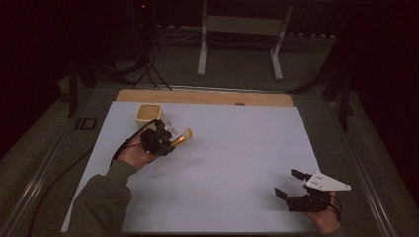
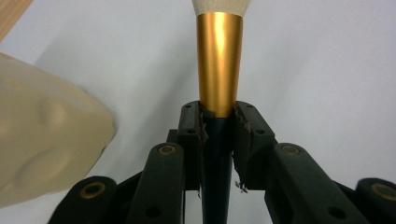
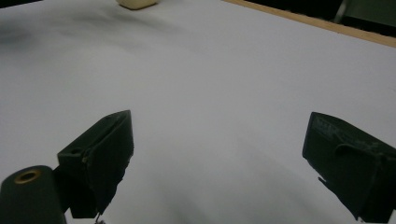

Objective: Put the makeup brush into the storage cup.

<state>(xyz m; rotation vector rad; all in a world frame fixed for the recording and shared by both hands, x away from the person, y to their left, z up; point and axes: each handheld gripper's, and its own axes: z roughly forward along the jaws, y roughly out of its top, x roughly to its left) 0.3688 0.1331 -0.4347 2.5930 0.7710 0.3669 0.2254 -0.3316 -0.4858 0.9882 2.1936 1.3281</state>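
My left gripper (image 1: 165, 143) is shut on a makeup brush (image 1: 182, 138) with a gold ferrule and pale bristles, held just above the white mat at the left. In the left gripper view the gold ferrule (image 2: 219, 60) rises from between the jaws, which clamp the dark handle (image 2: 217, 158). A cream square container (image 1: 148, 113) sits just behind the left gripper; its side (image 2: 42, 140) bulks at the left of that view. My right gripper (image 1: 289, 182) stands open near the front right of the mat, with nothing between its fingers (image 3: 105, 154).
A white mat (image 1: 232, 163) covers a wooden table whose bare strip (image 1: 207, 97) shows along the far edge. A small clear object (image 1: 170, 128) lies beside the container. A white frame stand (image 1: 242, 29) is on the floor beyond the table.
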